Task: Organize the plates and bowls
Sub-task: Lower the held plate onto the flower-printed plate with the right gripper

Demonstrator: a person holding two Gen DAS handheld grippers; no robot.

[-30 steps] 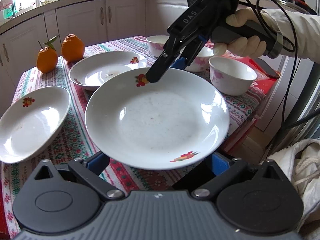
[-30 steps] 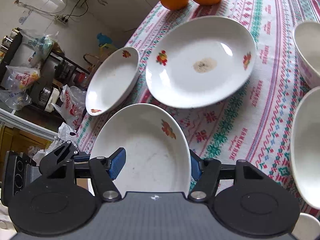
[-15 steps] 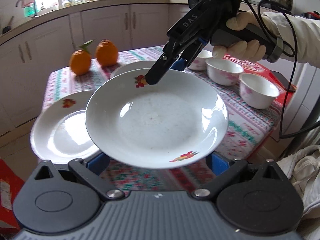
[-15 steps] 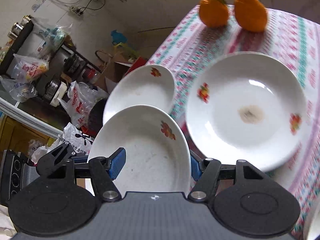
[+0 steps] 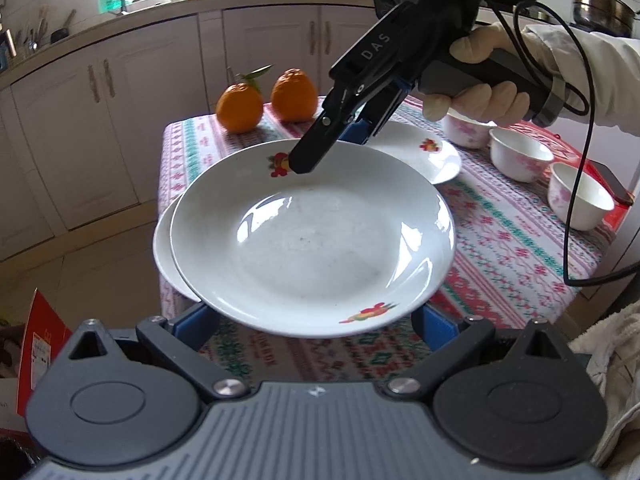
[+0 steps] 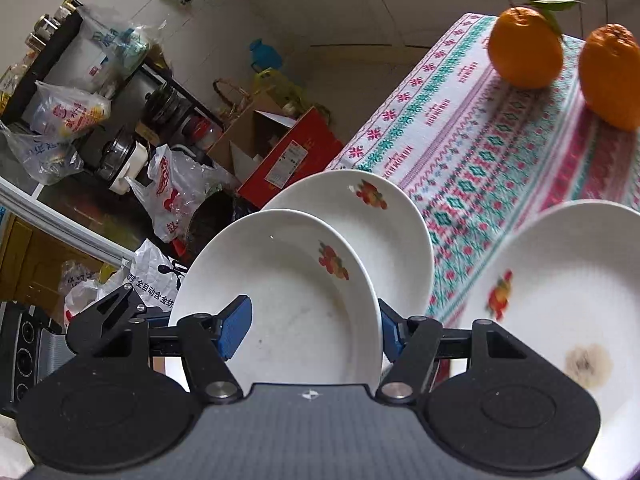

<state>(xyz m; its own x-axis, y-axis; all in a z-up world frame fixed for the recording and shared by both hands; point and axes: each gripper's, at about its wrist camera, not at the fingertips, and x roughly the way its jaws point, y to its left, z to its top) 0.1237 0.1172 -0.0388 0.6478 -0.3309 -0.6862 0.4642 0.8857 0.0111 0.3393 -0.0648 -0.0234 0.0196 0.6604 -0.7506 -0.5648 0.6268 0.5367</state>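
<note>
Plate [image 5: 312, 236] hangs above the table's [image 5: 512, 240] near-left corner, over a second plate [image 5: 166, 256]. The right gripper [image 5: 320, 148] pinches its far rim. The left gripper [image 5: 316, 320] clasps its near rim. Bowls [image 5: 520, 154] stand far right.

Right gripper [image 5: 304, 160]: black body, white "DAS" lettering, blue finger pads, black cable. Hand [image 5: 476, 96] in cream glove, white sleeve. Left gripper [image 5: 316, 320]: ribbed grey housing, silver screws.
</note>
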